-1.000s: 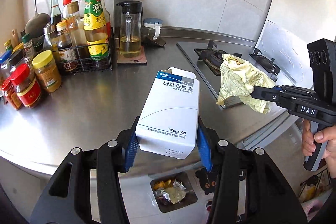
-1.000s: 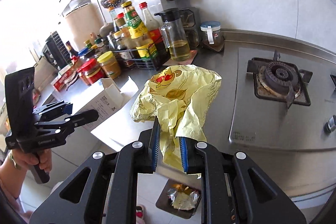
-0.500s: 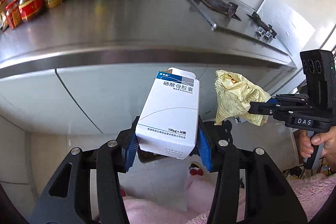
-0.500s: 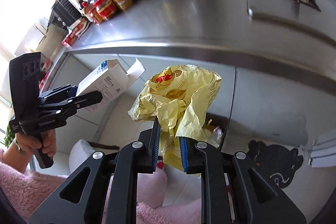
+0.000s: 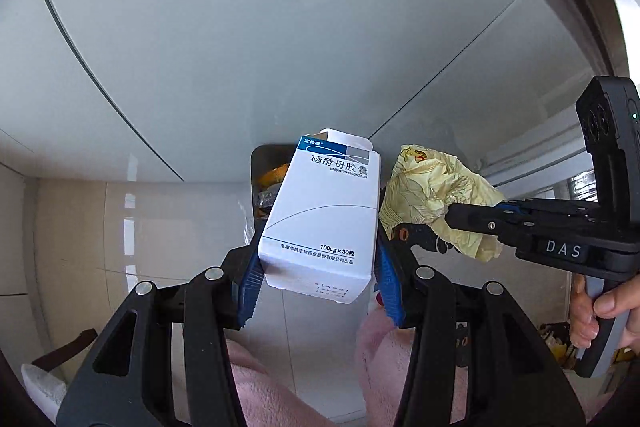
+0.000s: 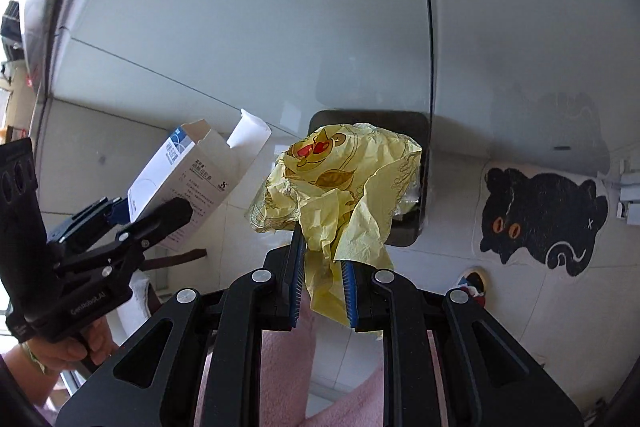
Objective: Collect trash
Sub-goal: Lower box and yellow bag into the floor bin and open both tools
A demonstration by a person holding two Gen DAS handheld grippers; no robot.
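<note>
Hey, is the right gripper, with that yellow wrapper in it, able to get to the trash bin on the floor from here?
Probably yes. The right gripper, shut on the yellow wrapper, points down at the dark bin, and nothing shows between them.

Two black two-finger grippers — left gripper (image 5: 318,285), right gripper (image 6: 322,293); one white cardboard medicine box (image 5: 324,223); one crumpled yellow paper wrapper (image 6: 340,195); one dark rectangular bin (image 6: 412,135); one black cat-shaped mat (image 6: 540,215).

Bright daylight from the sides; soft glare streaks on the glossy cabinet doors (image 5: 280,27). Sharp focus, strong fisheye bending, dark vignette at corners.
</note>
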